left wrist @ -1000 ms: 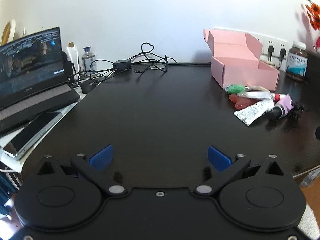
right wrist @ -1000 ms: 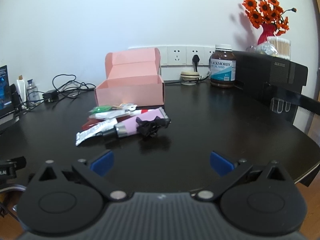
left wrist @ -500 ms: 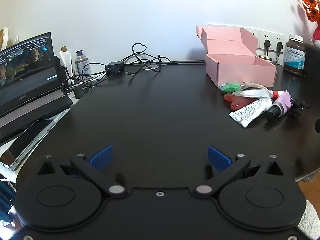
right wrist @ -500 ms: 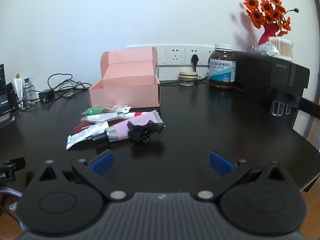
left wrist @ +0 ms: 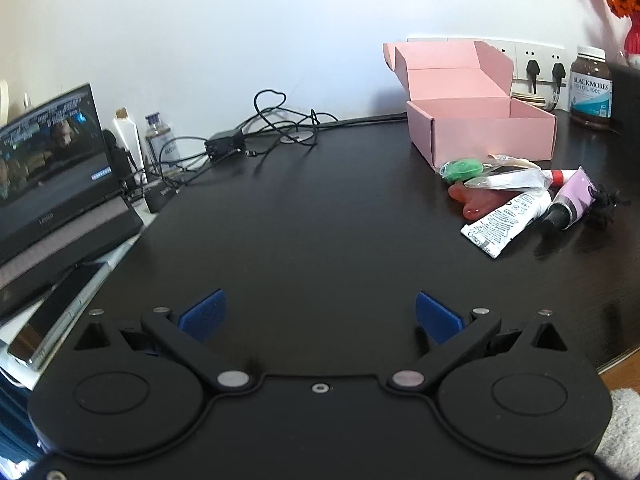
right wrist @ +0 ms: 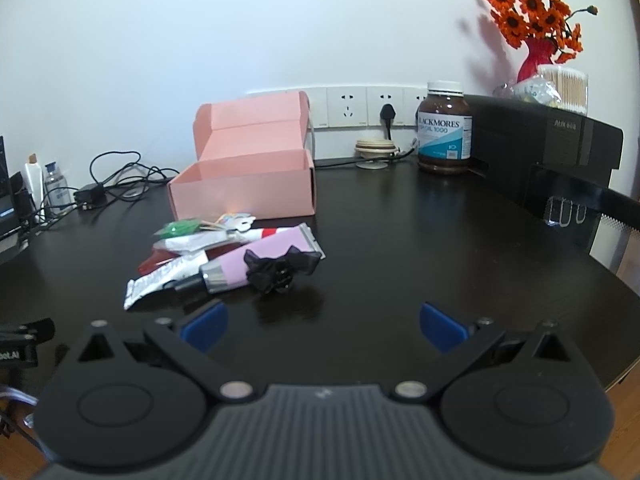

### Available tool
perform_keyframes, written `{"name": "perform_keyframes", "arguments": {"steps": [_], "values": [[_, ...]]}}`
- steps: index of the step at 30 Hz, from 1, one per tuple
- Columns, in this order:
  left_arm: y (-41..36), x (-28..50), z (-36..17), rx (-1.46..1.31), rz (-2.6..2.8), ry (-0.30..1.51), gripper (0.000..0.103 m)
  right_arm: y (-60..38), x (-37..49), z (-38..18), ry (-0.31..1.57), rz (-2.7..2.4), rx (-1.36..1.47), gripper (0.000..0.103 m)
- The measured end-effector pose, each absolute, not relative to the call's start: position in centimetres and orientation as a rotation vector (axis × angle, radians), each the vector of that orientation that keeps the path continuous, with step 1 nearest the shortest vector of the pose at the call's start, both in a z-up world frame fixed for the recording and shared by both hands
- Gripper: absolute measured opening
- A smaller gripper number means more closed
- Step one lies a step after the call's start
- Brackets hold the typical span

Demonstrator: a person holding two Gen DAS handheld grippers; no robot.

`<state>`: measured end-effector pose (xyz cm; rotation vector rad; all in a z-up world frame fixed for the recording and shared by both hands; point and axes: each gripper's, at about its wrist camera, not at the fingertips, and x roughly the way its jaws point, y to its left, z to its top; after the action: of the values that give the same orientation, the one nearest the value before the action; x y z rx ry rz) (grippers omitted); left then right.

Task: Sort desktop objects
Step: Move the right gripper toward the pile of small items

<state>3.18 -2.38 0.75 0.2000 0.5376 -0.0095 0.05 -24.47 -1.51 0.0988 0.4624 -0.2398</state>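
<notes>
Both tongs hover low over the near edge of the dark glossy desk [left wrist: 304, 216], each spread wide and holding nothing: left tongs [left wrist: 320, 316], right tongs [right wrist: 323, 326].

Change over the last second: both views have swung and closed in. In the left wrist view the pile and box have drifted from the far right toward centre-right, and less of the laptop is in view. In the right wrist view the pile sits lower and nearer the left blue pad. Nothing on the desk has been moved.

Nearest item to the right tongs: a black fabric bow hair clip [right wrist: 276, 270], touching a lilac tube with a black cap [right wrist: 256, 264]. Beside it lie a white printed tube [right wrist: 160, 282], a red flat piece [left wrist: 472, 202], a clear-wrapped white tube with a red end [right wrist: 216, 239] and a green wrapped item [right wrist: 180, 227].

Just behind the pile stands the open pink cardboard box [right wrist: 248, 188], lid flap upright, apparently empty.

Judgement: still the approach stage; no sorting done. The right tongs look best placed for the first pick, likely the bow clip.
</notes>
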Motion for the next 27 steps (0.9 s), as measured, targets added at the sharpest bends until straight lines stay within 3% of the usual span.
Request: {"name": "perform_keyframes", "arguments": {"steps": [27], "values": [[-2.4, 7.6, 0.9, 0.148, -0.030, 0.575, 0.103, -25.7, 4.2, -2.0, 0.484, -0.208, 0.102, 0.102]]}}
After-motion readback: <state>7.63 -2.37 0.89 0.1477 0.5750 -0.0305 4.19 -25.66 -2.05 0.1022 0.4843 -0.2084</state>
